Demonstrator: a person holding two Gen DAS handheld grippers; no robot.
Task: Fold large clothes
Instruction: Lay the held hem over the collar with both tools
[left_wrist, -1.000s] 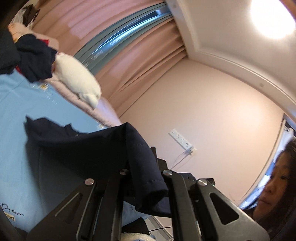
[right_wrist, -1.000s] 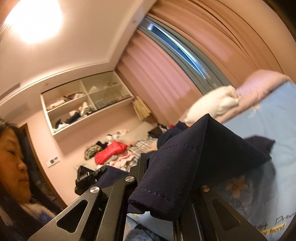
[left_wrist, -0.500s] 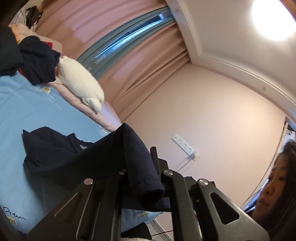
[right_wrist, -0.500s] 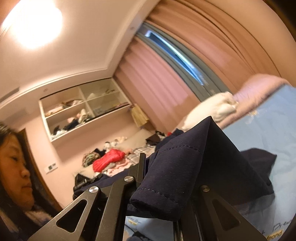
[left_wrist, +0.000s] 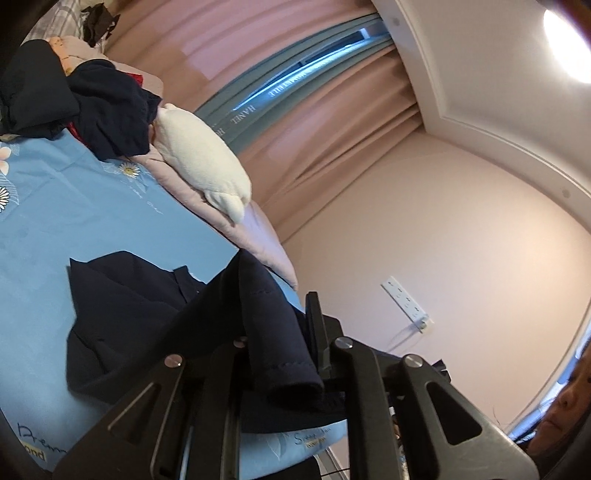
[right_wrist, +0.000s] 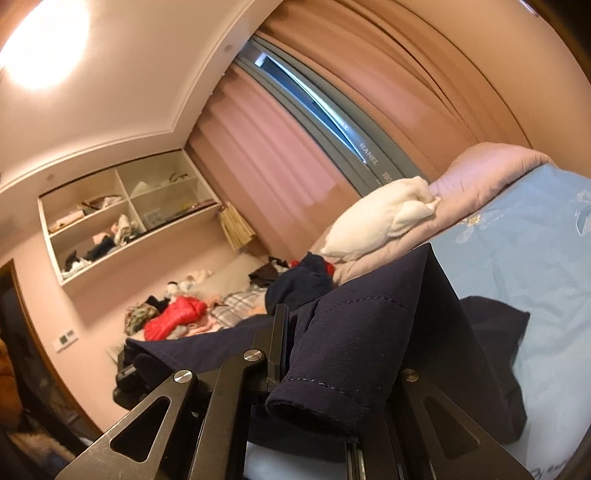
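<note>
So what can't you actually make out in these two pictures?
- Left wrist view: left gripper fingertips, buried under the navy garment.
- Right wrist view: right gripper pads, covered by the same cloth.
- Both views: what kind of garment it is; its folds hide the shape.
- Shelf contents: too small.

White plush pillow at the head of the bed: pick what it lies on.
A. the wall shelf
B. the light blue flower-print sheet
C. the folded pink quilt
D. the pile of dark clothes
C: the white plush pillow rests on top of the folded pink quilt, beyond the light blue flower-print sheet.
</note>
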